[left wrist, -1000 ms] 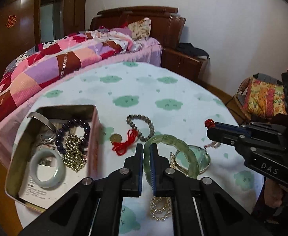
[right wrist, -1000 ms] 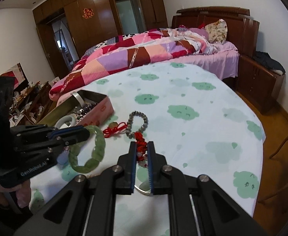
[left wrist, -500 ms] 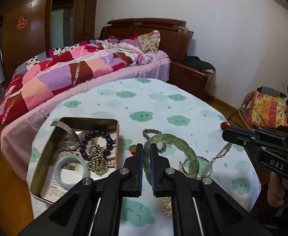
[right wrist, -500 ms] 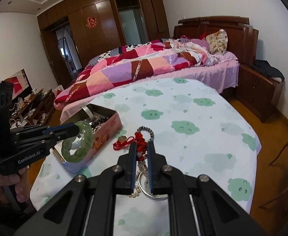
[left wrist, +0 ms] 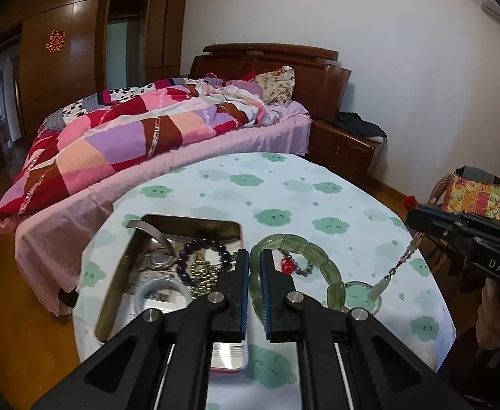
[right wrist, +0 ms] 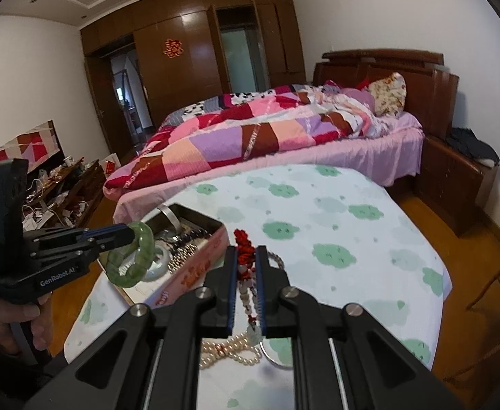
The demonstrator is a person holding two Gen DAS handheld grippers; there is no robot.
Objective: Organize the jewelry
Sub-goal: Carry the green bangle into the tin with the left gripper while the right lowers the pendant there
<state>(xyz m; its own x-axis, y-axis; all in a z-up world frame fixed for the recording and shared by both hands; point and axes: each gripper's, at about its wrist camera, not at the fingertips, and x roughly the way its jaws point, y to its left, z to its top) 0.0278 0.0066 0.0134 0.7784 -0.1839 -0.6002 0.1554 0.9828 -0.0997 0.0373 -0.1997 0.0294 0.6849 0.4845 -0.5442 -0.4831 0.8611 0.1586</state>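
Beside the tin box (left wrist: 167, 220), already holding several bracelets, left gripper (left wrist: 255, 259) grips the green bangle (right wrist: 132, 256), right gripper (right wrist: 246, 256) clamps the red-knot pendant (right wrist: 244, 244); pearls (right wrist: 231, 350) remain outside

Soft daylight, sharp focus, fisheye-bent dark corners.

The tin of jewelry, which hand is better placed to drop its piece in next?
Probably left. The left gripper holds the green bracelet right beside the open tin; the right gripper dangles its pendant string farther off.
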